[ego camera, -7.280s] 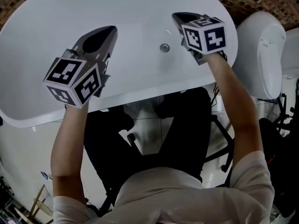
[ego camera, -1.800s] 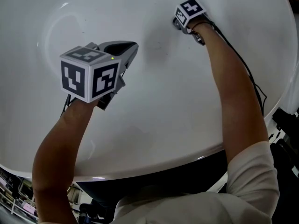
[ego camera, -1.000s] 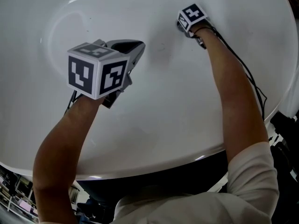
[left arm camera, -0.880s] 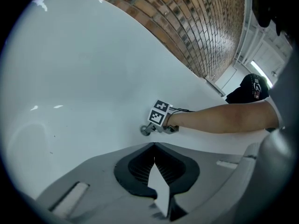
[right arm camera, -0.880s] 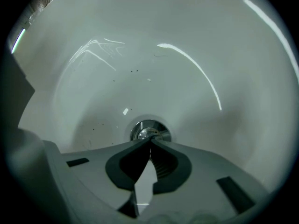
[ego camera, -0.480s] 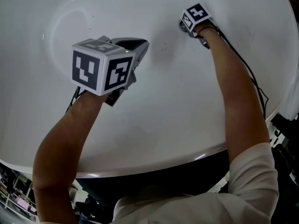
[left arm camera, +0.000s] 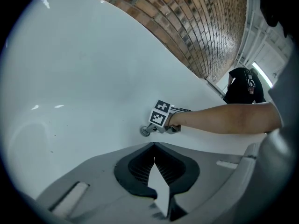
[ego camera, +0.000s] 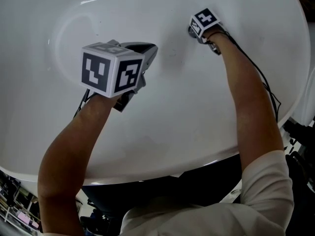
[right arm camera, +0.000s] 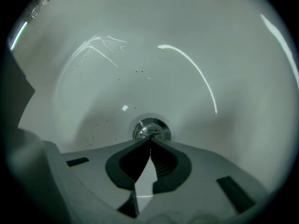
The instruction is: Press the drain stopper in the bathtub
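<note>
The white bathtub [ego camera: 197, 107] fills the head view. Its round chrome drain stopper [right arm camera: 150, 129] sits at the bottom of the basin, also visible from the side in the left gripper view [left arm camera: 145, 131]. My right gripper [right arm camera: 150, 139] is shut, and its joined tips rest on the near edge of the stopper. In the head view the right gripper [ego camera: 191, 31] reaches deep into the tub and covers the stopper. My left gripper [ego camera: 151, 49] hangs over the basin to the left, well away from the drain. It is shut with nothing in it [left arm camera: 154, 145].
The tub's near rim [ego camera: 147, 173] runs along the bottom of the head view. A cable trails along the right forearm [ego camera: 246, 82]. A brick wall [left arm camera: 187, 27] rises behind the tub. The basin walls curve up around both grippers.
Since 7.3 s ago the right gripper has gone down into the tub to the stopper. Over the last second it has stayed there, and the left gripper has drifted slightly right.
</note>
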### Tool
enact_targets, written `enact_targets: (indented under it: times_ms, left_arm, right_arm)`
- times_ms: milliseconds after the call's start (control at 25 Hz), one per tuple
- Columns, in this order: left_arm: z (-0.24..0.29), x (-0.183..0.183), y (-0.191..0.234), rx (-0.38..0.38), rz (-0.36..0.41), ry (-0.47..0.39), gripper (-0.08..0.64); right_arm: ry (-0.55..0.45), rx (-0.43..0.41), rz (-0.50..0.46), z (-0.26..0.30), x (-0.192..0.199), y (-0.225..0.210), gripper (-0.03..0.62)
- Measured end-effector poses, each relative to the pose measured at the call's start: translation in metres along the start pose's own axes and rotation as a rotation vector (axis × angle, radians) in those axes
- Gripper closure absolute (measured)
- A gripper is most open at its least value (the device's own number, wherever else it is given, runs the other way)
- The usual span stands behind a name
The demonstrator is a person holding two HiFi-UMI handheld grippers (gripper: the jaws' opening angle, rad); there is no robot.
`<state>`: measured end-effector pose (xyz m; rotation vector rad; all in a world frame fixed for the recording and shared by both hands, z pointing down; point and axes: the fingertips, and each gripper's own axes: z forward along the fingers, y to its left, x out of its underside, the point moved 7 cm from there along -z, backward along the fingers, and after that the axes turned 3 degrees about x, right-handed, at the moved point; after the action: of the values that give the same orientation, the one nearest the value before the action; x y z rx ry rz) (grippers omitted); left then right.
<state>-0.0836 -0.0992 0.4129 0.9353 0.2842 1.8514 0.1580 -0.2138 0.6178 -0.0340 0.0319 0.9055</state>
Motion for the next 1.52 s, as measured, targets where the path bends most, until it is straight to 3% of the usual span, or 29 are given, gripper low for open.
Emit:
enact_targets:
  times_ms: [320,560,1240,1520]
  left_arm:
    - [-0.022,-0.023,0.006,-0.029,-0.031,-0.075,0.554]
    - [-0.061,-0.036,-0.009,-0.050,0.003,-0.119,0.554]
    - [-0.109,-0.053,-0.039,-0.048,0.048,-0.369,0.554]
    - [-0.172,-0.031,-0.106,-0.097,0.099,-0.467,0.554]
  right_arm:
    - [-0.006,0.054,-0.050,-0.047,-0.013,-0.005,0.575]
    - [-0.055,0.081,-0.025,-0.105,-0.017,0.003,0.575]
    - [-0.228,0.162,0.049,-0.214,0.002,0.018,0.575]
    - [-0.370,0.193,0.075,-0.306,0.045,0.050,0.577]
